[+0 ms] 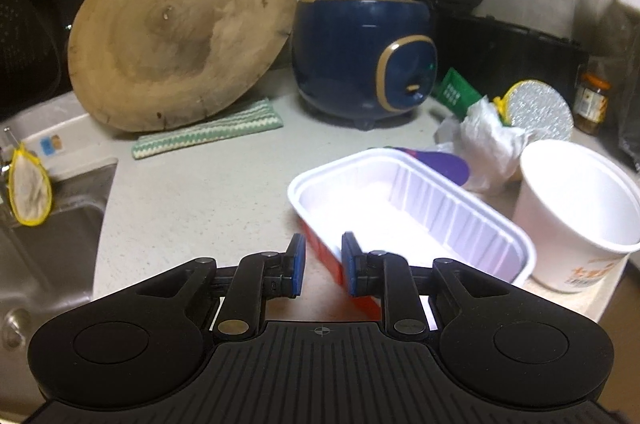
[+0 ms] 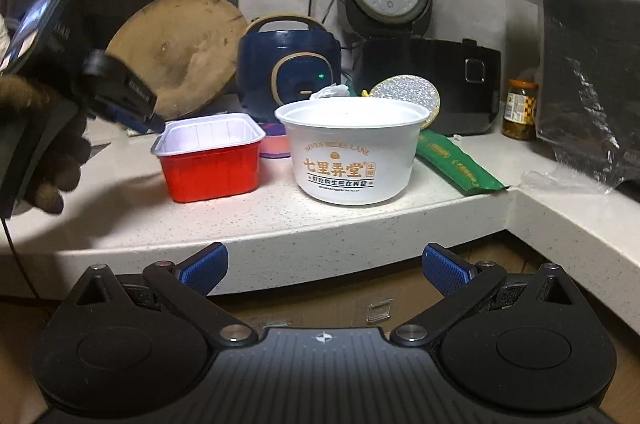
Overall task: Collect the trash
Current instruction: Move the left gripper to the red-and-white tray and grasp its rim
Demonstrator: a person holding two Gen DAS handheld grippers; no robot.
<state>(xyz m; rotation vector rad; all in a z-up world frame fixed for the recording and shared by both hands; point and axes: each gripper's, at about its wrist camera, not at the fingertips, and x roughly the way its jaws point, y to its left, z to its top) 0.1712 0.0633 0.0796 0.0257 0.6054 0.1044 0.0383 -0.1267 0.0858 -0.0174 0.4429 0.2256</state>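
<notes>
The left gripper (image 1: 322, 270) is at the near corner of the red tray (image 1: 404, 212), its fingers (image 1: 297, 266) half closed around the rim but, I judge, not yet pinching it. The tray stands on the worktop (image 1: 200, 191), at 9 o'clock of the white paper bowl (image 2: 352, 151). Next the fingers must close fully before lifting. The right gripper (image 2: 325, 268) waits below the worktop edge, fingers released. Only the right view shows the bowl's print and the green wrapper (image 2: 456, 163); only the left view shows the sink (image 1: 48, 224).

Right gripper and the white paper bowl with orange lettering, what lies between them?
Only bare speckled countertop and its front edge lie between the right gripper and the white paper bowl, seen in the right wrist view.
</notes>
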